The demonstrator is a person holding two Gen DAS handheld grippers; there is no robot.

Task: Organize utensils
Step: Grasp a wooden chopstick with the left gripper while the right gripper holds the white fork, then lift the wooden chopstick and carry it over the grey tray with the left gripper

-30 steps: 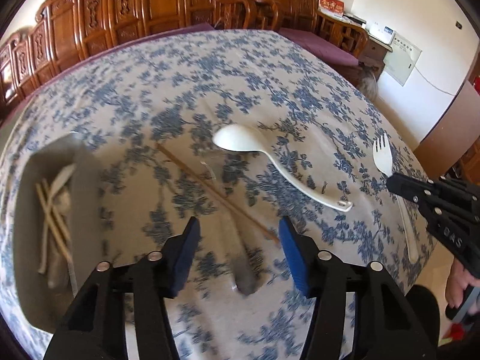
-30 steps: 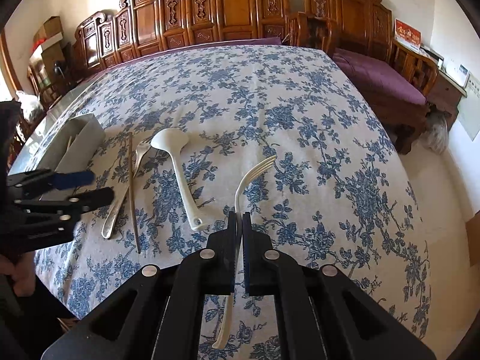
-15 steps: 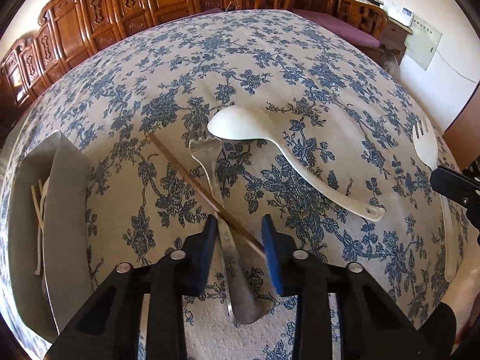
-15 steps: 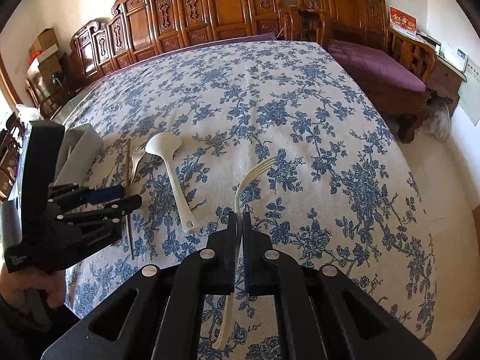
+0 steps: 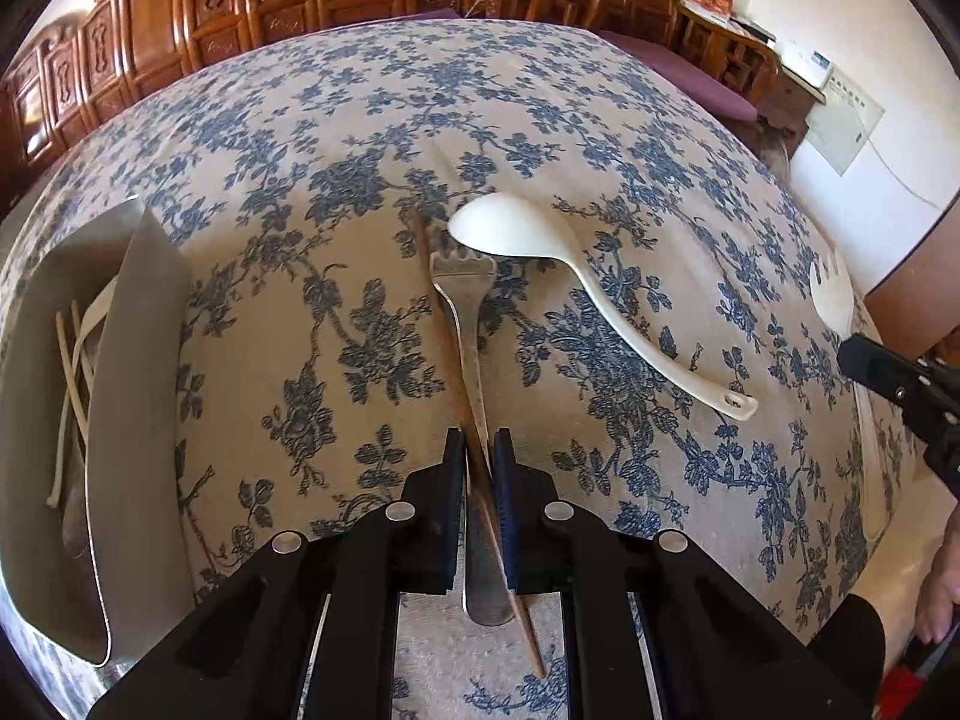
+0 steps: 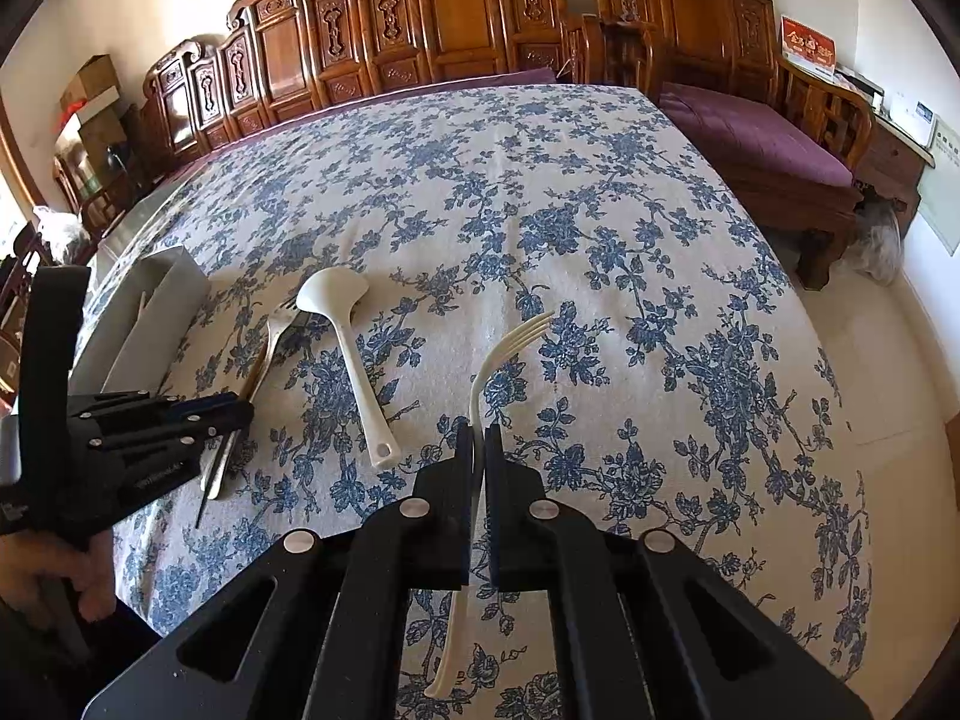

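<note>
A: While closing on the metal fork (image 5: 462,324) and the brown chopstick (image 5: 447,348), both crossing between the blue pads, left gripper (image 5: 478,450) pointing steeply down at the tablecloth (image 5: 360,180). Pads not quite pressing yet, as far as can be judged; a sliver of gap on the left side.

B: Why 2 things at once?

A: Lying crossed, touching, handles toward 6 o'clock. Hard to take 1 without the other. Probably bound for the grey tray (image 5: 144,360) at 9 o'clock, already holding pale chopsticks and a white utensil.

B: And the right gripper (image 6: 478,438)?

A: Clamped tight on the white plastic fork (image 6: 510,342), mid-handle, tines toward 1 o'clock, tail sticking out below at 6 o'clock. Held low over the cloth, seemingly waiting its turn.

B: Anything left loose?

A: White rice paddle (image 5: 558,276), head at 12 o'clock just beside the metal fork's tines, handle running to 4 o'clock. Untouched. Carved wooden chairs (image 6: 450,18) beyond the far edge, well apart.

B: Risk?

A: Chopstick slipping out of a shared pinch, likely.
</note>
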